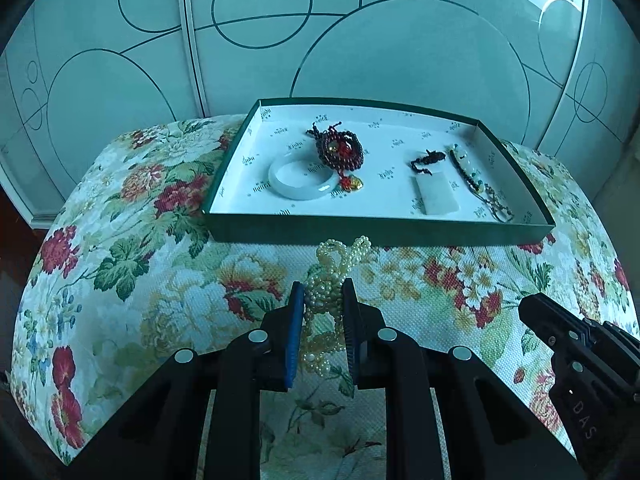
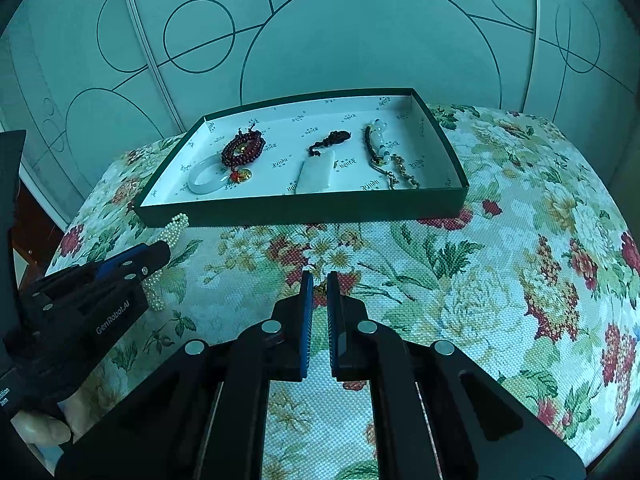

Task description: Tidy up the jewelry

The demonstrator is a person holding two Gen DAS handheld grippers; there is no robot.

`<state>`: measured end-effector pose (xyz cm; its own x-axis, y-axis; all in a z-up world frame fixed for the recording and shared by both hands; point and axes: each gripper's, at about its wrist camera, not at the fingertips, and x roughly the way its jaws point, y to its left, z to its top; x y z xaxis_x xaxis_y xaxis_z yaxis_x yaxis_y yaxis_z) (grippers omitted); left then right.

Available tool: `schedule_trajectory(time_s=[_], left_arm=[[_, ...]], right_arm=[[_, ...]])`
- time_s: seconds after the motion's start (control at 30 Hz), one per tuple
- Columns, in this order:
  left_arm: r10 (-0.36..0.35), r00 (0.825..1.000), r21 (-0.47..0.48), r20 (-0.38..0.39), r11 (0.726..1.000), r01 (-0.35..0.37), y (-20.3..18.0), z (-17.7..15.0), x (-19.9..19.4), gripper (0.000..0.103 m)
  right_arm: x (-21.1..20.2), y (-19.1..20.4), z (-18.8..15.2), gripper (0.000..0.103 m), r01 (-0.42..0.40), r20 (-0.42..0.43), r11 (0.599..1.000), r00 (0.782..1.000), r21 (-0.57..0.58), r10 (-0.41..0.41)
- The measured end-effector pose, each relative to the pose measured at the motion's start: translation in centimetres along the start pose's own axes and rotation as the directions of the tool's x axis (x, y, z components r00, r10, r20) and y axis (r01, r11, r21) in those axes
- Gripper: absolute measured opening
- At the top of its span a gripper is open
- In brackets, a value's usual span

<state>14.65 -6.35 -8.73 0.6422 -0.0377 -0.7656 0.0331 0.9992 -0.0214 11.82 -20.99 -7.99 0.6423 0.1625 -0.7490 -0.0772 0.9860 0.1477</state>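
Left wrist view: left gripper (image 1: 323,294) clamps the pearl necklace (image 1: 328,280) above the floral cloth (image 1: 160,280), green tray (image 1: 380,232) at twelve o'clock. Right wrist view: right gripper (image 2: 320,284) pinched closed, empty; necklace at nine o'clock.

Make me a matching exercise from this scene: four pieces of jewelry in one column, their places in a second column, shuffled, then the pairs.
1. pearl necklace
2. white bangle
3. dark red bead bracelet
4. white flat pendant

A. tray, leftmost piece
B. between the left gripper pads
C. tray, right of centre, on a dark cord
D. tray, just behind and right of the bangle

Pairs: 1-B, 2-A, 3-D, 4-C
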Motion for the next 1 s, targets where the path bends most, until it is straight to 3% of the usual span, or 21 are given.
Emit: schedule_trajectory(time_s=[0.43,1.0], left_arm=[[-0.016,0.999,0.012,0.044,1.000,0.016,0.2,3.7,0.2,0.019],[-0.017,0.992,0.049,0.124,0.999,0.011,-1.7,10.9,2.3,0.019]], right_arm=[[0.4,1.0,3.8,0.007,-0.018,0.057,1.000,0.998,-0.023,0.019],[3.1,0.0,11.1,0.007,-0.004,0.121,1.000,0.993,-0.031,0.008]])
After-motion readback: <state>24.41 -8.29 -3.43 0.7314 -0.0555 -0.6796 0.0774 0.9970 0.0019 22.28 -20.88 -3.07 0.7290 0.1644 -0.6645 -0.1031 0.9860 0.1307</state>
